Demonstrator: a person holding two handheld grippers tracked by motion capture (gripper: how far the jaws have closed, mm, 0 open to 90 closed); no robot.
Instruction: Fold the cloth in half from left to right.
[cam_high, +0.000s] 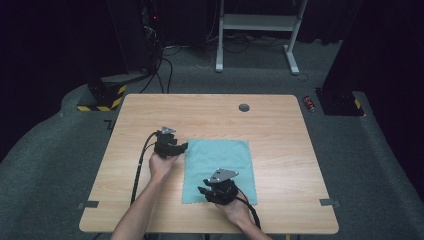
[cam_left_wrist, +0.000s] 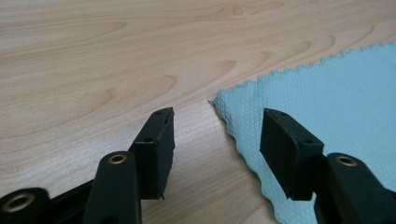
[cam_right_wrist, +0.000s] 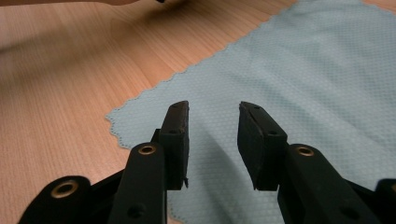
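on wooden table (cam_high: 280, 125), flat teal waffle-weave cloth (cam_high: 220, 160) untouched; left gripper (cam_left_wrist: 217, 140) and right gripper (cam_right_wrist: 212, 140) at its corners, fingers apart, nothing lifted or folded yet.

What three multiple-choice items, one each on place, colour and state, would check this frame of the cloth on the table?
1. Where is the left gripper?
A. At the far left corner of the flat, light blue, scallop-edged cloth
B. At the cloth's right edge
C. Off the light wooden table

2. What colour is the cloth?
A. Red
B. Light blue
C. Yellow

3. How do the right gripper's jaws stand?
A. Shut on the cloth
B. Holding a cup
C. Apart over the cloth, gripping nothing

Key:
1 A, since the left gripper view has the cloth's corner between its jaws.
2 B, as all three views show.
3 C, since the right gripper view shows a gap between the jaws, with flat cloth beyond.
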